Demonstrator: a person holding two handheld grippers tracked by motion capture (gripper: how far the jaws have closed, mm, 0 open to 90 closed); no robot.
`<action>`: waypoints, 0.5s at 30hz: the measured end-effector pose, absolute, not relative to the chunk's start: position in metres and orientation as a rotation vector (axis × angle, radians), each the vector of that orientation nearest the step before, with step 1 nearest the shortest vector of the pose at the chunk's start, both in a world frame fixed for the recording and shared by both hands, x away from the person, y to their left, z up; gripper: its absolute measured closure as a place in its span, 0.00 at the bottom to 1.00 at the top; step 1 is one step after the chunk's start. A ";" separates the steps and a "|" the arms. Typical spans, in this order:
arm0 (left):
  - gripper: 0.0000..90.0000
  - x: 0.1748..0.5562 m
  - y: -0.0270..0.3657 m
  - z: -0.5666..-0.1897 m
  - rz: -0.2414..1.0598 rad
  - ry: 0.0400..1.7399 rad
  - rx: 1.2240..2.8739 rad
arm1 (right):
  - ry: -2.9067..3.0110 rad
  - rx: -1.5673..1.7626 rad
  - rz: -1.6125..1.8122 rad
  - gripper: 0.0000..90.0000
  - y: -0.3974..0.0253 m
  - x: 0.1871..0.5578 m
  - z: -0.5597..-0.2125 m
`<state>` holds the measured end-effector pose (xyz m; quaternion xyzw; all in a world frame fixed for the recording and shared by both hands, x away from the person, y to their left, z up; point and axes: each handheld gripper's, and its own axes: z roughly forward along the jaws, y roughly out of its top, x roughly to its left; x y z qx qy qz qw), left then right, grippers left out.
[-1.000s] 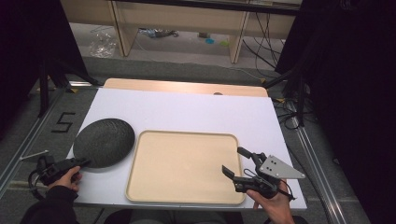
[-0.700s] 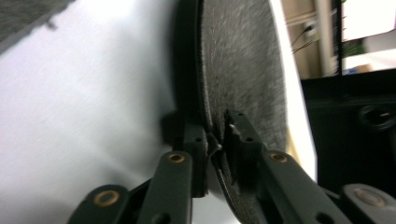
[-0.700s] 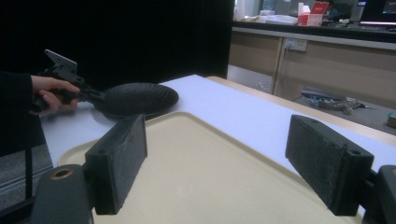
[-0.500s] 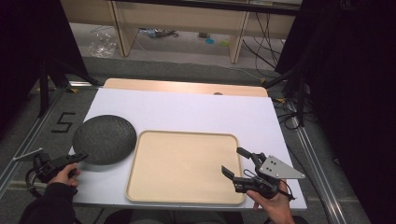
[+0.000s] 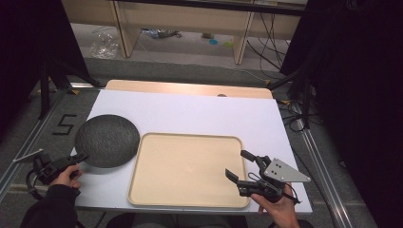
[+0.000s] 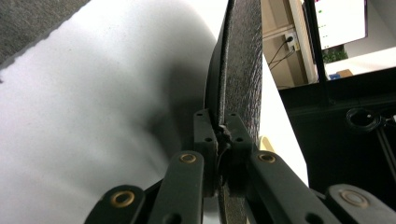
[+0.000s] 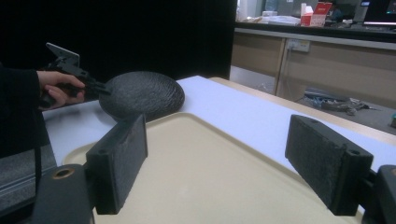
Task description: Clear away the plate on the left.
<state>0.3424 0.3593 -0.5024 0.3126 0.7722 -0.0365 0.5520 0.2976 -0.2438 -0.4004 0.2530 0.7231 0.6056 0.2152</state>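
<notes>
Hands sit at the near edge of the table (image 5: 199, 114), each with a gripper. The right gripper (image 5: 240, 165) hovers over the near right corner of the tray (image 5: 185, 171) with its jaws spread wide, holding nothing; in the right gripper view its two black pads (image 7: 122, 161) stand well apart above the tan tray floor. The left gripper (image 5: 80, 157), at the near left, is clenched on the near rim of the plate (image 5: 107, 140), a dark, rough-textured round dish; the left gripper view shows the jaws pressed on either side of that rim, the plate (image 6: 240, 70) running edge-on away from them. The plate lies over the white table surface just left of the tray, its right edge at the tray's left rim. Beyond the tray the white surface ends at a wooden strip (image 5: 190, 89).
</notes>
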 end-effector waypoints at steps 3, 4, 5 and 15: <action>0.96 0.342 0.360 -0.505 -0.106 1.831 0.716 | 2.011 0.705 1.677 0.24 -0.244 0.298 -0.400; 0.96 0.342 0.361 -0.506 -0.119 1.832 0.705 | 2.013 0.706 1.675 0.24 -0.244 0.298 -0.400; 0.96 0.341 0.361 -0.506 -0.126 1.832 0.700 | 2.003 0.730 1.677 0.24 -0.244 0.297 -0.400; 0.96 0.342 0.363 -0.506 -0.136 1.821 0.689 | 1.986 0.721 1.672 0.24 -0.246 0.297 -0.399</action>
